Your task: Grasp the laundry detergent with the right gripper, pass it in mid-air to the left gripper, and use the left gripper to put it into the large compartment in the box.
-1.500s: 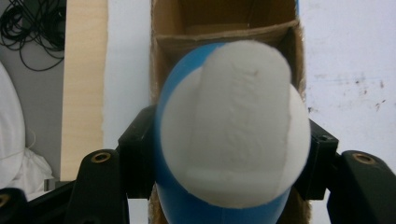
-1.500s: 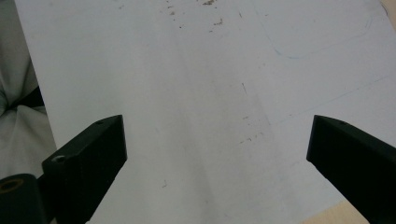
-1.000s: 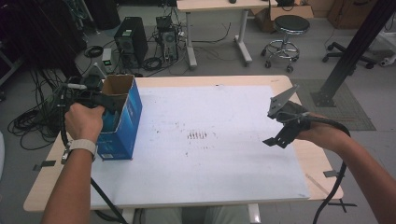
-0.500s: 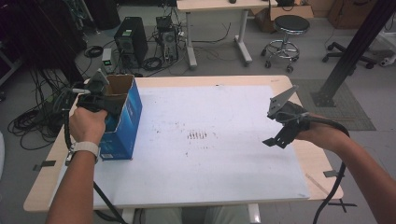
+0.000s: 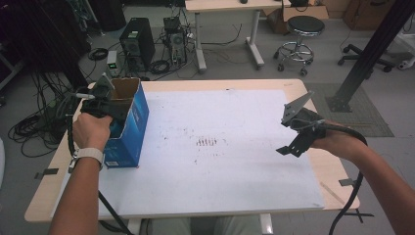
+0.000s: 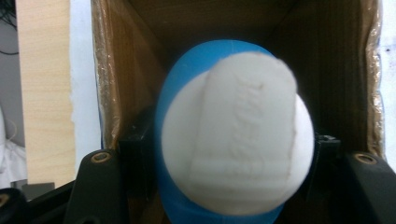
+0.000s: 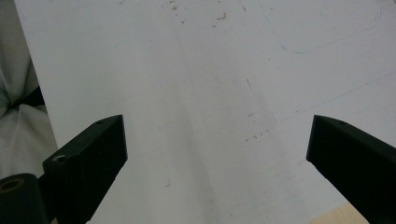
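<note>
Left jaws squeeze my blue-and-white ball [image 6: 233, 135], right at the mouth of the box [image 5: 128, 122]. Right jaws stand wide, far off.

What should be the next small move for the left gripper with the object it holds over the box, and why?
Probably open the jaws and let go. The left gripper is shut on the blue and white round object, which sits right at the open top of the cardboard box, so it should drop inside.
</note>
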`<action>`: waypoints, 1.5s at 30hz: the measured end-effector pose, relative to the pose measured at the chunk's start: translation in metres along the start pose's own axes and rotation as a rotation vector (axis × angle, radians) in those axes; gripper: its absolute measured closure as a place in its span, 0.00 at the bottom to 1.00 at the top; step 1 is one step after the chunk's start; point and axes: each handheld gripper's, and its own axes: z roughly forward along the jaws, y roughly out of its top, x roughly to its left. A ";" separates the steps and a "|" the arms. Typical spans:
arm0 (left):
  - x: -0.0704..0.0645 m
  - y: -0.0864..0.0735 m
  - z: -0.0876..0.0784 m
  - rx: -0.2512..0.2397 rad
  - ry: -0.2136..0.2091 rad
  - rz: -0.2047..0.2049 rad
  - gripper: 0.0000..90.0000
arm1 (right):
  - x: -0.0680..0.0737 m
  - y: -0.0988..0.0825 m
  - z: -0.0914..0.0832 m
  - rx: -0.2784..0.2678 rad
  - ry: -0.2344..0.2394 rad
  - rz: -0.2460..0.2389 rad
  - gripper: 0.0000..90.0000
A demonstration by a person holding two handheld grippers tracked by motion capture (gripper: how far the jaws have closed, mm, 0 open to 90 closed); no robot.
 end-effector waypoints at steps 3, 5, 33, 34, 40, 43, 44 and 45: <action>0.002 0.000 -0.001 0.003 -0.019 -0.005 0.41 | 0.000 -0.001 0.000 0.002 0.000 0.000 0.05; 0.003 0.000 -0.003 -0.005 -0.031 -0.007 0.40 | 0.001 -0.002 0.000 0.000 -0.001 0.003 0.05; -0.017 0.005 -0.104 -0.093 -0.066 0.144 0.20 | 0.007 0.003 -0.012 -0.009 -0.011 -0.006 0.05; -0.017 0.005 -0.104 -0.093 -0.066 0.144 0.19 | 0.008 0.004 -0.012 -0.009 -0.010 -0.006 0.05; -0.035 0.005 -0.116 -0.080 -0.107 0.220 0.15 | 0.009 0.004 -0.013 -0.009 -0.009 -0.004 0.05; -0.043 0.003 -0.119 -0.083 -0.116 0.250 0.13 | 0.009 0.004 -0.014 -0.010 -0.008 -0.002 0.05; -0.046 0.003 -0.121 -0.084 -0.118 0.259 0.13 | 0.009 0.004 -0.015 -0.009 -0.009 -0.001 0.05; -0.048 0.002 -0.122 -0.086 -0.117 0.273 0.12 | 0.009 0.004 -0.015 -0.009 -0.009 0.002 0.05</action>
